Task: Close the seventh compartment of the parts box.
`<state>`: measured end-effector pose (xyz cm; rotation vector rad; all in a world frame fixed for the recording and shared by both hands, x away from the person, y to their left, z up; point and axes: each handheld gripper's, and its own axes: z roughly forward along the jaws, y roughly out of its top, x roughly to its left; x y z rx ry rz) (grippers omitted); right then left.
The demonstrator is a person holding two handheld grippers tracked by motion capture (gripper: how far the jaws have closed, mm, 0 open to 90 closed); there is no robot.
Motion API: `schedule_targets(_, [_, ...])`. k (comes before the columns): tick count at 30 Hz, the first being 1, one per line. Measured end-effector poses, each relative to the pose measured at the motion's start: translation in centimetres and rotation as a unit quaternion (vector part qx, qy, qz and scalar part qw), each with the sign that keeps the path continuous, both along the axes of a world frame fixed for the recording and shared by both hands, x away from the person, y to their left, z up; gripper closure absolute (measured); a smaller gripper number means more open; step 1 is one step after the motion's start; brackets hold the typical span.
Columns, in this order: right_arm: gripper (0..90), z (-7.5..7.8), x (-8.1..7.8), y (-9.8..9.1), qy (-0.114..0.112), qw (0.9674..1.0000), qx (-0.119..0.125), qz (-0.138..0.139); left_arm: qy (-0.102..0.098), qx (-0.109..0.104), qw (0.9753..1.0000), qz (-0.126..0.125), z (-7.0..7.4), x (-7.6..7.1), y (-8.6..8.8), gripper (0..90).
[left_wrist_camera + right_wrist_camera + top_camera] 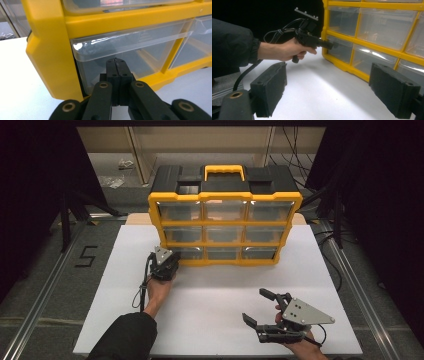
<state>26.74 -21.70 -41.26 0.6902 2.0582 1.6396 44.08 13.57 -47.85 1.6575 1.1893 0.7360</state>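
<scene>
A yellow and black drawer organizer point(225, 197) with clear drawers stands at the back of the white board point(215, 295). My left gripper point(175, 257) is shut, and its tips rest against the front of the bottom-left drawer point(189, 253). In the left gripper view the two jaws of that gripper point(115, 61) are pressed together right at the clear drawer front point(150, 52), below its top lip; I see nothing between them. My right gripper point(258, 306) hovers open over the board's front right and holds nothing. In the right gripper view the pads point(270, 87) stand wide apart, and the left gripper point(332, 45) touches the drawer point(339, 50).
The organizer has a yellow carry handle point(224, 170) on its black top. Metal rails point(50, 285) run along both sides of the board, and a "5" mark point(86, 256) is on the floor at left. Cables point(142, 290) trail from the left gripper.
</scene>
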Motion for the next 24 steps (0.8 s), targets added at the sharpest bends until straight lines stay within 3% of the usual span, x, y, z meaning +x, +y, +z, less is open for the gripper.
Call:
schedule_targets(15, [15.8,0.02,-0.03,0.01,0.0,1.0,0.001,0.0,0.01,0.002,1.0,-0.001,0.2,-0.25,0.08,89.6])
schedule_targets(24, [15.8,-0.02,0.04,-0.05,0.0,1.0,0.003,-0.001,0.03,0.013,0.9992,-0.02,0.05,-0.34,0.04,77.8])
